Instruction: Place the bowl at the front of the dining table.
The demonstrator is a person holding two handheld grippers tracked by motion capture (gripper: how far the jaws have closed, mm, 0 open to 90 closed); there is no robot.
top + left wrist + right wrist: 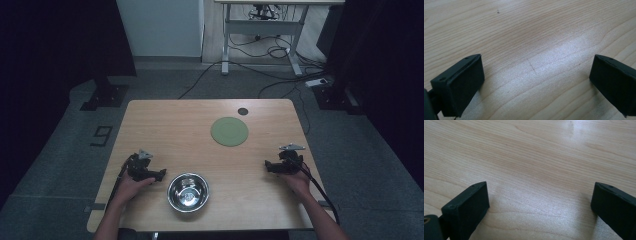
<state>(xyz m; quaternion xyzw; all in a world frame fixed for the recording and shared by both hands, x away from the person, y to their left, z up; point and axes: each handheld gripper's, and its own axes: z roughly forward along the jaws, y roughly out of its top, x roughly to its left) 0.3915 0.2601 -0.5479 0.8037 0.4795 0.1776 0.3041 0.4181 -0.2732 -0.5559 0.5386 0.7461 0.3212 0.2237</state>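
High view, bowl (188,192) between both tongs

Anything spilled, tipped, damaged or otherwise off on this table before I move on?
Nothing stands out. The steel bowl sits upright near the front edge, the green round mat lies flat farther back, and both grippers, left and right, are open over bare wood.

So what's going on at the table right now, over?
Both claws open, empty: left claw, right claw. Steel bowl untouched between them. Green plate farther back. Nothing in the way.
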